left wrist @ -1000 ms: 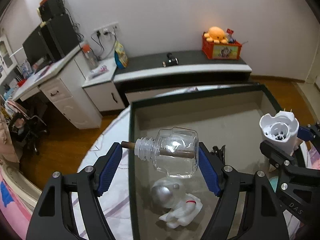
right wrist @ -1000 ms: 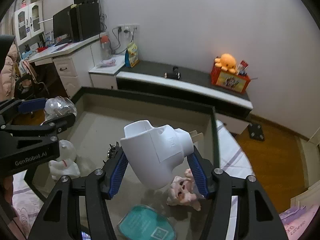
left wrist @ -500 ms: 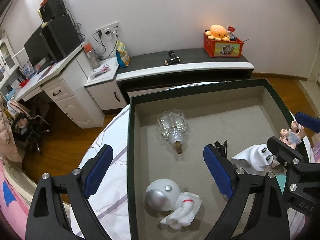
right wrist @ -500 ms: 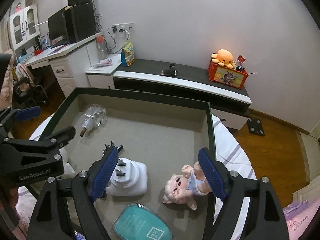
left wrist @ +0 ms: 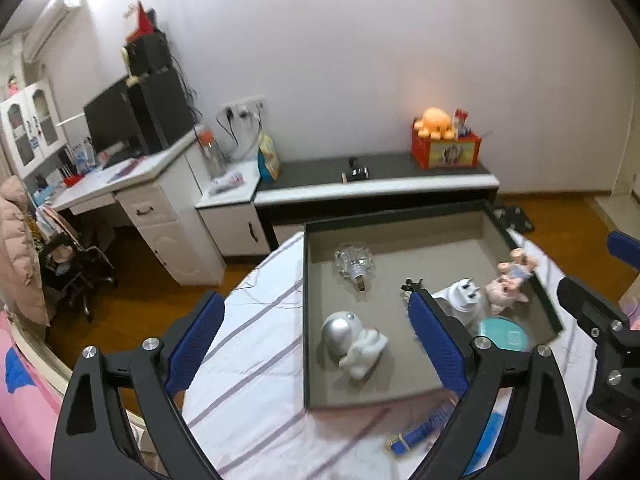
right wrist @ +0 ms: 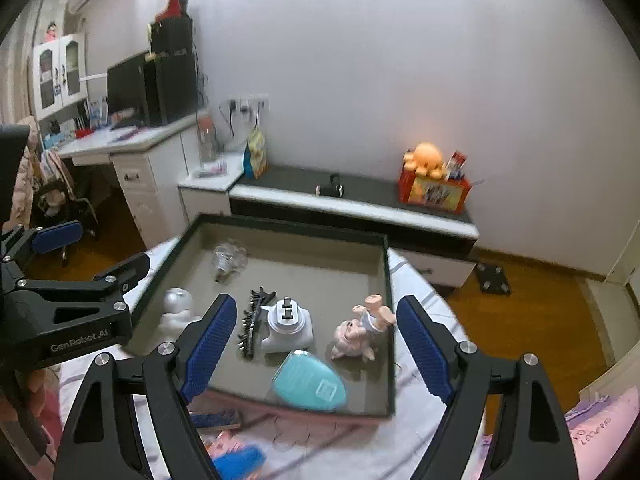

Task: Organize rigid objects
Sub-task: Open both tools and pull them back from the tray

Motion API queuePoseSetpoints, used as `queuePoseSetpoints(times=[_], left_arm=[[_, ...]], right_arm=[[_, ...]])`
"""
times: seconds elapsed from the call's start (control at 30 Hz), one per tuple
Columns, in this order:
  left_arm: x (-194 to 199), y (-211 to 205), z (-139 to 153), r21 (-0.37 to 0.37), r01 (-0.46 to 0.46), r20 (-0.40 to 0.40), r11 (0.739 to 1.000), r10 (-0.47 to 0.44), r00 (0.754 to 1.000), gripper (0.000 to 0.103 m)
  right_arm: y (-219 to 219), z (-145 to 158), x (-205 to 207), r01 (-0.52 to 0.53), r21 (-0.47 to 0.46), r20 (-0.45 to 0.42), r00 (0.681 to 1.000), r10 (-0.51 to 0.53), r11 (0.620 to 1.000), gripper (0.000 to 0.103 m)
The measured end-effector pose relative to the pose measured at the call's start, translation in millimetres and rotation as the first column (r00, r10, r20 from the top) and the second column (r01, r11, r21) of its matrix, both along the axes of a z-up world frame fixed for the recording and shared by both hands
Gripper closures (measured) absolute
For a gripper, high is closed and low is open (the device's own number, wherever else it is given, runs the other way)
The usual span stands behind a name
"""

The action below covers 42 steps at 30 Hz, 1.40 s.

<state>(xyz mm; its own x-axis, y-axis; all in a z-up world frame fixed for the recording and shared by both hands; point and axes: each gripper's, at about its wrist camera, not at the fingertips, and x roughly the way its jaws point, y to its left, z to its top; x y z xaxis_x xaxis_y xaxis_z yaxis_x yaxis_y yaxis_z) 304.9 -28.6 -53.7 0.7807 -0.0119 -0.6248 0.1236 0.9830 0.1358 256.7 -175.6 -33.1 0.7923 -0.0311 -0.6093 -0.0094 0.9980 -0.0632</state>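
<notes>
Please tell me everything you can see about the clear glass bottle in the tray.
The clear glass bottle is small and squat, with faceted, rounded sides and a short neck closed by what looks like a brown cork. It lies on its side on the grey floor of the dark-rimmed tray, in the far left part, neck towards the cameras. It looks empty. Nothing touches it except the tray.

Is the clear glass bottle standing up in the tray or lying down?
Lying down. The clear glass bottle rests on its side on the floor of the dark-rimmed grey tray, its stoppered neck pointing toward the camera, with no gripper touching it.

Two claw-mounted fisheyes, angled down over one shared tray
</notes>
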Motion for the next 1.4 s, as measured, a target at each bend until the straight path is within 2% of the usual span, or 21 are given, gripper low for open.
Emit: queuePoseSetpoints(times=[0.17, 0.37, 0.53, 0.6, 0.63, 0.83, 1.0, 1.17, 1.3, 1.4], left_arm=[[-62.8, 11.2, 25.5, -0.03, 0.006, 0.094, 1.0, -0.003, 0.996, 0.002], [-139.3, 24.3, 51.7, -0.05, 0.031, 0.214, 0.998, -0.02, 0.977, 0.0], [-185.8, 29.4, 59.4, -0.054, 0.02, 0.295, 0.998, -0.003, 0.956, 0.0], [-196.3, 30.7, 58.9, -0.064, 0.04, 0.297, 0.997, -0.019, 0.955, 0.0], [-200.9, 31.9, 57.4, -0.07, 0.044, 0.293, 0.997, -0.021, 0.956, 0.0], [-212.7, 40.6, 43.9, -0.12, 0.015, 0.257, 0.993, 0.017, 0.966, 0.0], [-216.3, 41.7, 43.4, -0.11, -0.017, 0.274, 0.994, 0.047, 0.961, 0.0], [-215.5, 41.4, 41.5, -0.105, -0.005, 0.268, 0.994, 0.033, 0.963, 0.0], [-207.6, 40.4, 35.3, -0.097, -0.006, 0.24, 0.995, 0.029, 0.97, 0.0], [-194.2, 40.9, 22.5, -0.085, -0.019, 0.197, 0.996, 0.036, 0.98, 0.0]], right_arm=[[9.5, 28.2, -60.0, 0.001, -0.015, 0.085, 0.996, 0.0, 1.0, 0.019], [22.0, 49.6, -127.2, 0.012, -0.028, 0.185, 0.983, -0.007, 1.0, 0.019], [27.1, 56.4, -174.4, 0.037, -0.02, 0.256, 0.966, -0.03, 0.999, 0.008], [27.1, 56.4, -187.4, 0.032, -0.001, 0.283, 0.959, -0.03, 0.999, 0.0], [27.9, 56.0, -193.9, 0.031, 0.008, 0.3, 0.953, -0.032, 0.999, 0.0], [31.5, 51.9, -211.1, 0.066, 0.01, 0.314, 0.947, -0.066, 0.998, 0.0], [29.0, 51.2, -215.7, 0.084, 0.011, 0.312, 0.946, -0.083, 0.996, 0.0], [27.6, 49.7, -213.9, 0.094, 0.012, 0.306, 0.947, -0.093, 0.996, 0.0], [25.9, 40.2, -203.1, 0.089, 0.016, 0.264, 0.96, -0.09, 0.996, 0.0], [24.6, 26.0, -186.8, 0.071, 0.024, 0.194, 0.978, -0.075, 0.997, 0.0]])
